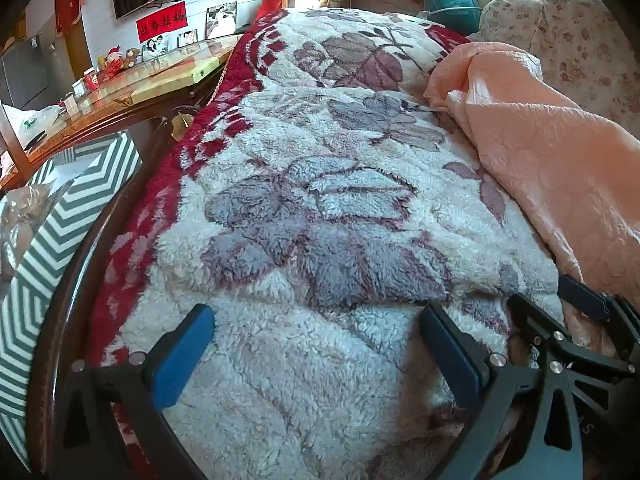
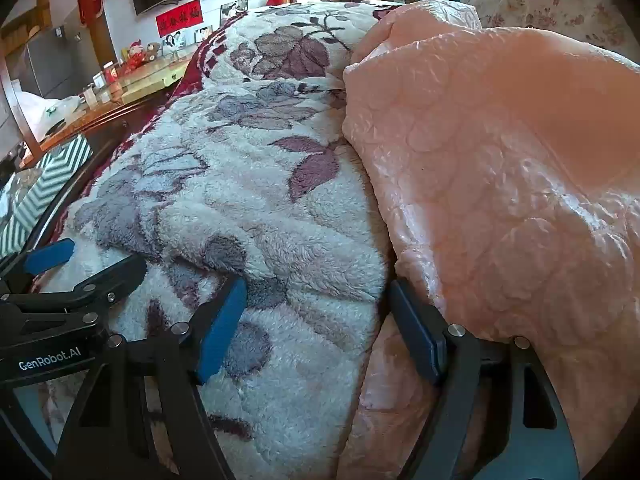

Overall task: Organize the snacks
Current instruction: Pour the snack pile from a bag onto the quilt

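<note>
Tongs apart, empty: left (image 1: 316,356), right (image 2: 320,328). Chevron box (image 1: 60,240) clearer in left view.

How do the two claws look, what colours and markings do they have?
Both are alike: the left claw and the right claw have black frames with cut-out openings, silver round bolts and flat blue pads. The left one's body reads "GenRobot.AI" in white.

My left gripper (image 1: 316,320) hangs wide open over a fluffy floral blanket (image 1: 320,200); a peach quilt (image 1: 540,140) lies right, a chevron-striped box (image 1: 60,220) left.
</note>
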